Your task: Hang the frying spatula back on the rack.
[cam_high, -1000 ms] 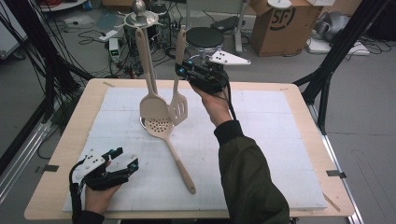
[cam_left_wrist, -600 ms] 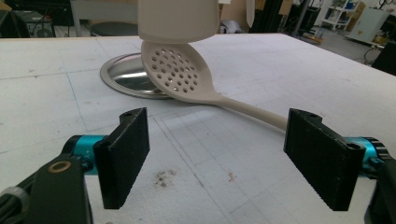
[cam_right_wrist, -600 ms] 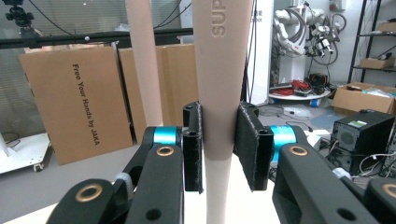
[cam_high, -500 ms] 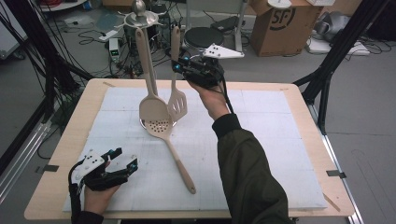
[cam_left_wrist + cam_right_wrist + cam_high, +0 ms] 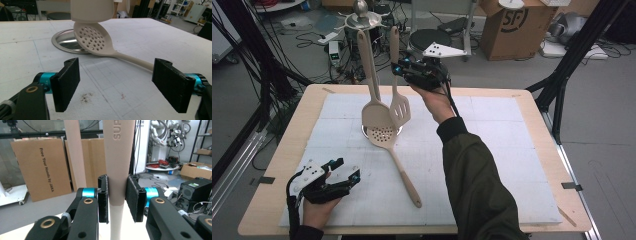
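Note:
A metal utensil stand [image 5: 360, 17] rises from a round base [image 5: 63, 42] on the white mat. A beige solid turner [image 5: 374, 117] hangs from it. Beside that is a beige slotted spatula [image 5: 400, 112], upright, with my right gripper [image 5: 398, 69] shut on its handle [image 5: 117, 157]; the pads [image 5: 103, 200] press both sides. I cannot tell whether its top sits on a hook. A perforated skimmer [image 5: 384, 137] lies on the mat, its head [image 5: 93, 41] resting on the base. My left gripper [image 5: 346, 169] rests open near the front left, nothing between its jaws [image 5: 116, 85].
The wooden table [image 5: 532, 107] carries a white gridded mat [image 5: 502, 150]. The skimmer's handle [image 5: 407, 185] runs diagonally toward the front. Behind the table lie cardboard boxes [image 5: 517, 27], cables and a black tripod leg [image 5: 562, 85]. A second handle [image 5: 75, 155] stands just left of the gripped one.
My right gripper, with the slotted spatula in it, has shifted slightly up and to the left toward the stand. The left gripper has stayed where it was.

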Action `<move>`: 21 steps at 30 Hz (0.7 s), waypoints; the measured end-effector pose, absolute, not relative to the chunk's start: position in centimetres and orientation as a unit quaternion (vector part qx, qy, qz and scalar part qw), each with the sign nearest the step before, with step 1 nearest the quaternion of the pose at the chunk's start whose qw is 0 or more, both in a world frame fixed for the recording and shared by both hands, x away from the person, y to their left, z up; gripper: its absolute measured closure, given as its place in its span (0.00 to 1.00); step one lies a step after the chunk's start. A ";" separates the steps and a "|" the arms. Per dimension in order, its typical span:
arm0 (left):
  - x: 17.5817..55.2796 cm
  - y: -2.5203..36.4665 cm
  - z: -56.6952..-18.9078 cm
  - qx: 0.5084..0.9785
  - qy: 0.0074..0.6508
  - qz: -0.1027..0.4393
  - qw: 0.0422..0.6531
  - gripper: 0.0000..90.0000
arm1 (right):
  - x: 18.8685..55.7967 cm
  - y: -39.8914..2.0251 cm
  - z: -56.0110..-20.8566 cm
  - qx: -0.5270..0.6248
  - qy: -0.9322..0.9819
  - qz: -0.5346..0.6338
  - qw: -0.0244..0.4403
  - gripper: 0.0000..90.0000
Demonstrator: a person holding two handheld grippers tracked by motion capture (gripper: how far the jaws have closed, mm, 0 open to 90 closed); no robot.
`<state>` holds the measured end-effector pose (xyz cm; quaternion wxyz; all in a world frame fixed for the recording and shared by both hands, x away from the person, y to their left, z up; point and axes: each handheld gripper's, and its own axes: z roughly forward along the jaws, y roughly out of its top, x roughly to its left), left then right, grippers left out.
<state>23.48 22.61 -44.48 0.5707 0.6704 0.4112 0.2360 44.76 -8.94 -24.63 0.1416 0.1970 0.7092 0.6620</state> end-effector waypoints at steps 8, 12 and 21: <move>23.5 22.5 -44.5 0.674 0.410 0.236 0.567 0.25 | 44.8 -8.5 -23.8 0.187 0.710 0.667 0.124 0.81; 23.5 22.5 -44.5 0.672 0.411 0.235 0.569 0.25 | 45.0 -8.4 -23.8 0.187 0.710 0.669 0.115 0.81; 23.5 22.5 -44.5 0.672 0.410 0.235 0.569 0.25 | 45.4 -8.3 -23.9 0.189 0.711 0.668 0.111 0.81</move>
